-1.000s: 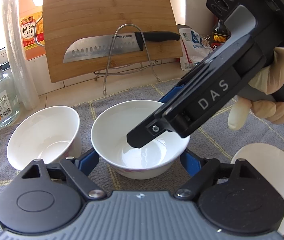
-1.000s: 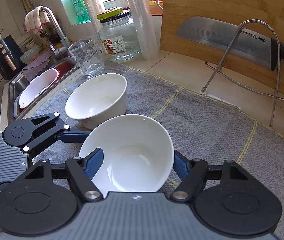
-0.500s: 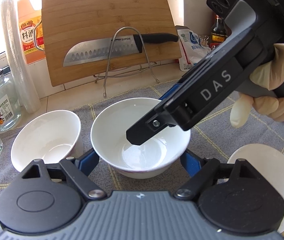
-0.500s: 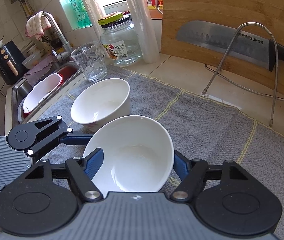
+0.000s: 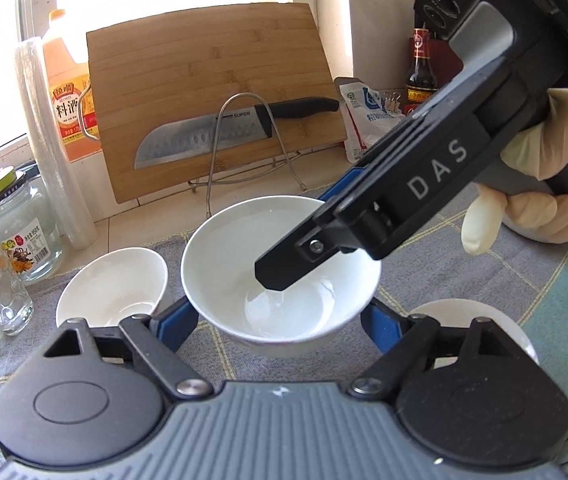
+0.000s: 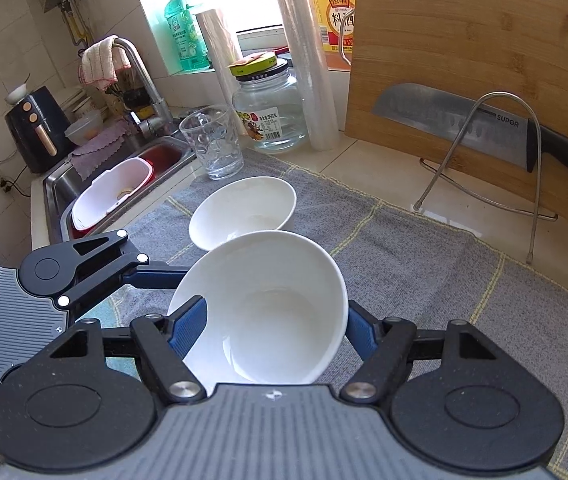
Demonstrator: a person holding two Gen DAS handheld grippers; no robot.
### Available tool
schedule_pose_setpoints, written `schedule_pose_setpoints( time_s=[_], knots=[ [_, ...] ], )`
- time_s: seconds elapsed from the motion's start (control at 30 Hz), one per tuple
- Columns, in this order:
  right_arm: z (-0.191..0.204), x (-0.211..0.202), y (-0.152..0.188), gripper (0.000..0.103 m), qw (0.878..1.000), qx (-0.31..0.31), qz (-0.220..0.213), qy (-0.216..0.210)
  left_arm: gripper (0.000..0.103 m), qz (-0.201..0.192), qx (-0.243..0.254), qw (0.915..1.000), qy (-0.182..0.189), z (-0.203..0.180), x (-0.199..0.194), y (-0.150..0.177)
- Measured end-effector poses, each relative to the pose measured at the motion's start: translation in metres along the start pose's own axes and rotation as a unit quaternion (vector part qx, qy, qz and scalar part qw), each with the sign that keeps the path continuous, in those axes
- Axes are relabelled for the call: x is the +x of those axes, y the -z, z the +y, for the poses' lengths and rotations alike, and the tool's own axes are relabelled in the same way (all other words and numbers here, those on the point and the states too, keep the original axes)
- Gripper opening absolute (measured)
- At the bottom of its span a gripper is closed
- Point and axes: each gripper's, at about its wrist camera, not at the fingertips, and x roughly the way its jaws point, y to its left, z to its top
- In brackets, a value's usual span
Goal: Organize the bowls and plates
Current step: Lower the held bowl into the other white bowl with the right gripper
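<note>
A white bowl (image 5: 284, 292) hangs above the grey towel (image 5: 484, 272), held from two sides. My left gripper (image 5: 279, 320) is shut on it, one blue pad against each outer side. My right gripper (image 5: 308, 232) comes in from the right, gripped by a gloved hand (image 5: 540, 200). One of its fingers reaches inside the bowl and the other lies past the far rim. In the right wrist view the bowl (image 6: 267, 304) tilts toward the camera between the right gripper's (image 6: 273, 328) pads, and a left finger (image 6: 155, 272) meets its left side. A second white bowl (image 6: 243, 208) rests on the towel (image 6: 424, 260) behind.
A white plate (image 5: 464, 316) lies on the towel at the right. At the back, a knife (image 5: 203, 136) rests on a wire rack before a wooden cutting board (image 5: 203, 80). A drinking glass (image 6: 213, 144), a jar (image 6: 269, 112) and the sink (image 6: 95, 184) are at the left.
Both grippers have risen together with the bowl held between them. The towel, the second bowl and the plate now lie farther below.
</note>
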Motion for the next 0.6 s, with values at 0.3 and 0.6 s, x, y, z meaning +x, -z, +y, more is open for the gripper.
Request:
schedule_pose_setpoints(
  time_s=[0.3, 0.6],
  knots=[
    [0.019, -0.038, 0.018, 0.079, 1.000, 0.004, -0.009, -0.006, 0.088, -0.012, 0.001, 0.9999, 0.006, -0.025, -0.037, -0.003],
    [0.033, -0.057, 0.044, 0.079, 1.000, 0.007, -0.002, -0.007, 0.088, -0.005, -0.013, 0.9995, 0.029, -0.043, -0.057, 0.010]
  ],
)
